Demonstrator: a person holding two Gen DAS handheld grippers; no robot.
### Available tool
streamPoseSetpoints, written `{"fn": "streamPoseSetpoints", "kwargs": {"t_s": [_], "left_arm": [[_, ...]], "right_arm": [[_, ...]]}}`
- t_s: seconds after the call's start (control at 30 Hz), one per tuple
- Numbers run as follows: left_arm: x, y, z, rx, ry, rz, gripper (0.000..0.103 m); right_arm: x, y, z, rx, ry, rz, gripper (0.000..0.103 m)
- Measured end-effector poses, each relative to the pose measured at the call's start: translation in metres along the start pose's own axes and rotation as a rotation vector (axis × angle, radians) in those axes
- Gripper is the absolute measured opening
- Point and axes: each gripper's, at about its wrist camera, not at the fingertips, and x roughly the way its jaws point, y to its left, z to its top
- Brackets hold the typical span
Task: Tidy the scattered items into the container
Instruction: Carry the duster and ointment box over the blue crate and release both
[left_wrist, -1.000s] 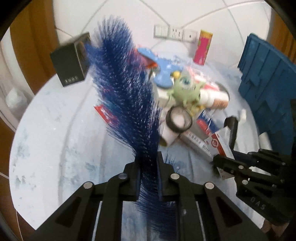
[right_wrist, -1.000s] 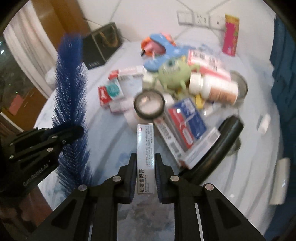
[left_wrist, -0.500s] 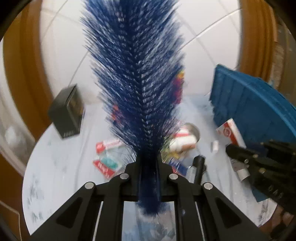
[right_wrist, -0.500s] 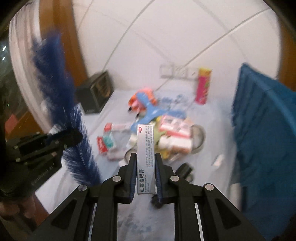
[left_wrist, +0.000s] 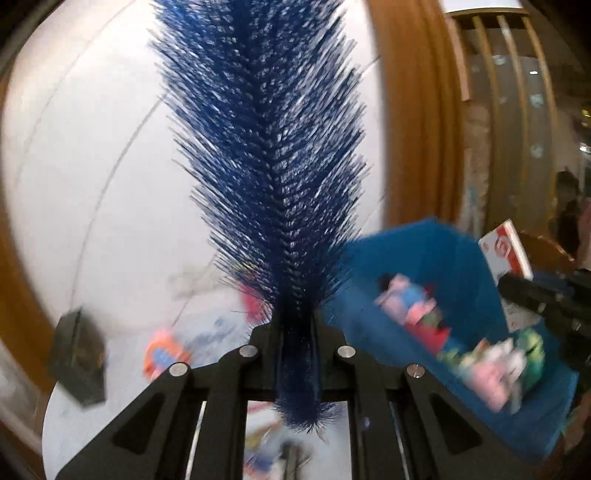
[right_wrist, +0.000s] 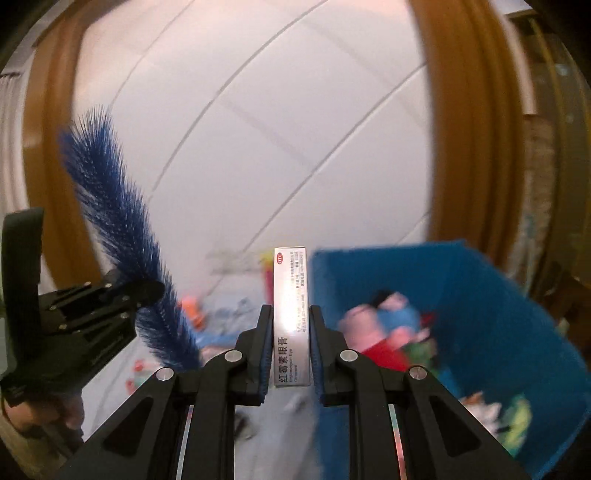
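Since half a second ago both grippers have lifted and swung right, so the blue container now shows its open inside with blurred toys in it, and the table clutter has dropped low and blurred. The left gripper is clamped on the blue bristle brush, which stands upright in front of the white wall, with a black box at far left on the table. The right gripper is closed on a white ointment box, held upright just left of the container's near wall.
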Motion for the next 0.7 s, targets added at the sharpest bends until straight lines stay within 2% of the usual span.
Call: {"fn": "streamPoseSetpoints", "kwargs": {"t_s": [0.17, 0.23, 0.37, 0.5, 0.53, 0.57, 0.6, 0.63, 0.67, 0.7], "left_arm": [[0.023, -0.088, 0.082, 0.058, -0.046, -0.095, 0.011], [0.034, -0.12, 0.109, 0.08, -0.051, -0.107, 0.011], [0.065, -0.17, 0.133, 0.125, -0.001, -0.145, 0.011], [0.11, -0.204, 0.119, 0.18, 0.106, -0.13, 0.012], [0.119, -0.209, 0.112, 0.191, 0.133, -0.125, 0.016], [0.128, -0.214, 0.106, 0.203, 0.16, -0.119, 0.026], [0.137, -0.219, 0.099, 0.214, 0.185, -0.114, 0.041], [0.142, -0.22, 0.092, 0.222, 0.196, -0.107, 0.051], [0.146, -0.222, 0.085, 0.229, 0.205, -0.1, 0.067], [0.146, -0.223, 0.082, 0.23, 0.202, -0.092, 0.073]], "right_arm": [[-0.015, -0.084, 0.035, 0.028, -0.034, -0.092, 0.018], [-0.018, -0.116, 0.048, 0.04, -0.031, -0.114, 0.018], [-0.019, -0.166, 0.063, 0.058, -0.003, -0.138, 0.018], [-0.003, -0.201, 0.052, 0.091, 0.088, -0.12, 0.018], [0.005, -0.208, 0.044, 0.103, 0.117, -0.112, 0.019], [0.011, -0.213, 0.037, 0.113, 0.139, -0.104, 0.021], [0.017, -0.218, 0.03, 0.123, 0.159, -0.098, 0.034], [0.021, -0.223, 0.023, 0.134, 0.175, -0.097, 0.043], [0.026, -0.227, 0.017, 0.144, 0.191, -0.096, 0.063], [0.029, -0.23, 0.012, 0.15, 0.204, -0.097, 0.075]]}}
